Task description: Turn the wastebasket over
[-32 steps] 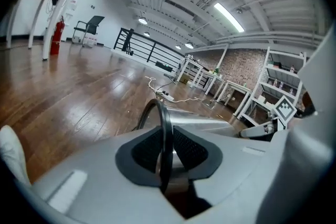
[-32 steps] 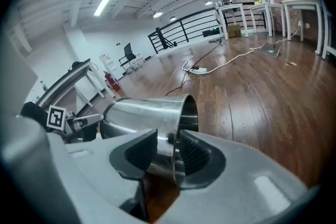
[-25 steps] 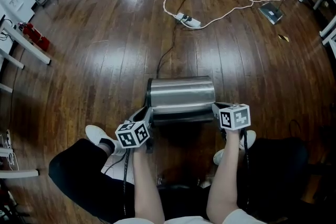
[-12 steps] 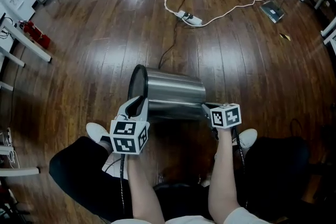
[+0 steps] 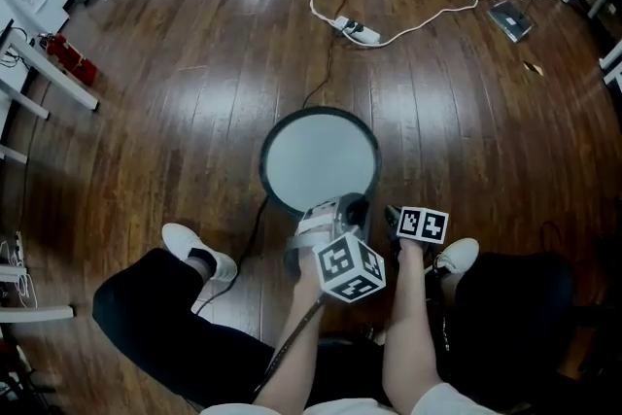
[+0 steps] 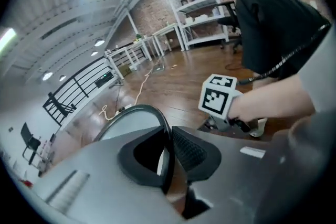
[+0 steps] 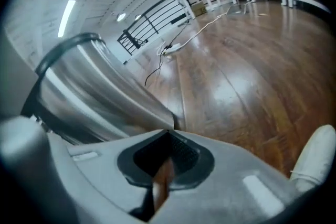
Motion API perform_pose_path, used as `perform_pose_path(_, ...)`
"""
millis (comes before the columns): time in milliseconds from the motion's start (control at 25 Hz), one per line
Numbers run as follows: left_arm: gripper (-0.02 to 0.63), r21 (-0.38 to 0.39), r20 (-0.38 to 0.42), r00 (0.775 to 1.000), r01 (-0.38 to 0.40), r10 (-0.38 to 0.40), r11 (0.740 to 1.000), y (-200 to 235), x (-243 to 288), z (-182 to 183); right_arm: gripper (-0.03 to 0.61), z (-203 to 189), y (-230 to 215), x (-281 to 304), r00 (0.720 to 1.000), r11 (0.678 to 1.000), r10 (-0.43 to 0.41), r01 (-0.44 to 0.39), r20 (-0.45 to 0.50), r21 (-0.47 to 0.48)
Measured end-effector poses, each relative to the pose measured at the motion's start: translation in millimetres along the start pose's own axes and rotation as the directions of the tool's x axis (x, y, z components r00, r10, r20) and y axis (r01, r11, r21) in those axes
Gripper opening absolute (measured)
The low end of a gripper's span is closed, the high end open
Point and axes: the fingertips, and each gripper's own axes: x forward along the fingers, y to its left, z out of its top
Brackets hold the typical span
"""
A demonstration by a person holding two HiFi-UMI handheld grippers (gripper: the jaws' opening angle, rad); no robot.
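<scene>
The steel wastebasket [image 5: 319, 160] stands on end on the wood floor, its black-ringed end with a flat pale grey face turned up. My left gripper [image 5: 335, 207] is shut on that black ring at its near edge. In the left gripper view the ring [image 6: 152, 113] runs straight into the closed jaws of the left gripper [image 6: 169, 149]. My right gripper [image 5: 392, 214] sits low by the basket's right side. The right gripper view shows the shiny wall [image 7: 105, 92] ending at the shut jaws of the right gripper [image 7: 168, 152], which pinch its lower edge.
A power strip [image 5: 355, 32] with a white cable lies further out, and a black cord [image 5: 326, 73] trails toward the basket. The person's white shoes [image 5: 194, 248] [image 5: 457, 256] flank the basket. White table legs [image 5: 58, 78] and a red extinguisher [image 5: 60, 56] stand at the left.
The basket went from lying on its side to standing on end, ringed end up. My left gripper swung right and upward with the ring. The right gripper sank lower.
</scene>
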Motion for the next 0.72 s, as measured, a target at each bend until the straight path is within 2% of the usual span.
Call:
perform_pose_path(40, 0.065, 0.054, -0.011, 1.000, -0.021, 0.022, 0.998, -13, 8, -5, -0.009, 10, -5, -8, 0.999, 1.000, -0.009, 0.009, 0.034, 0.014)
perform_pose_path(120, 0.075, 0.167, 0.002, 0.993, -0.114, 0.116, 0.979, -22, 18, -13, -0.009, 24, -8, -19, 0.997, 1.000, -0.022, 0.021, 0.079, 0.012)
perform_pose_path(160, 0.077, 0.190, 0.011, 0.991, -0.135, 0.135, 0.972, -21, 20, -15, -0.009, 28, -6, -22, 0.995, 1.000, -0.025, 0.024, 0.095, 0.003)
perform_pose_path(400, 0.080, 0.188, 0.024, 0.993, -0.119, 0.116, 0.975, -20, 24, -15, -0.009, 42, 24, -33, 0.988, 0.996, 0.033, -0.020, 0.148, -0.088)
perform_pose_path(480, 0.093, 0.123, 0.069, 0.993, -0.101, 0.093, 0.987, -17, 22, -10, -0.009, 53, 39, -40, 0.977, 0.990, 0.073, -0.047, 0.200, -0.134)
perform_pose_path(560, 0.126, -0.048, 0.152, 0.986, -0.068, 0.075, 0.997, -8, 11, -4, -0.009, 65, 58, -53, 0.956, 0.979, 0.127, -0.078, 0.266, -0.186)
perform_pose_path(640, 0.152, -0.224, 0.224, 0.969, -0.049, 0.101, 0.973, 4, -7, -3, -0.009, 72, 82, -70, 0.927, 0.963, 0.188, -0.109, 0.323, -0.248)
perform_pose_path(720, 0.153, -0.325, 0.263, 0.951, -0.074, 0.165, 0.943, 16, -34, -7, -0.009, 72, 108, -93, 0.894, 0.942, 0.247, -0.131, 0.374, -0.308)
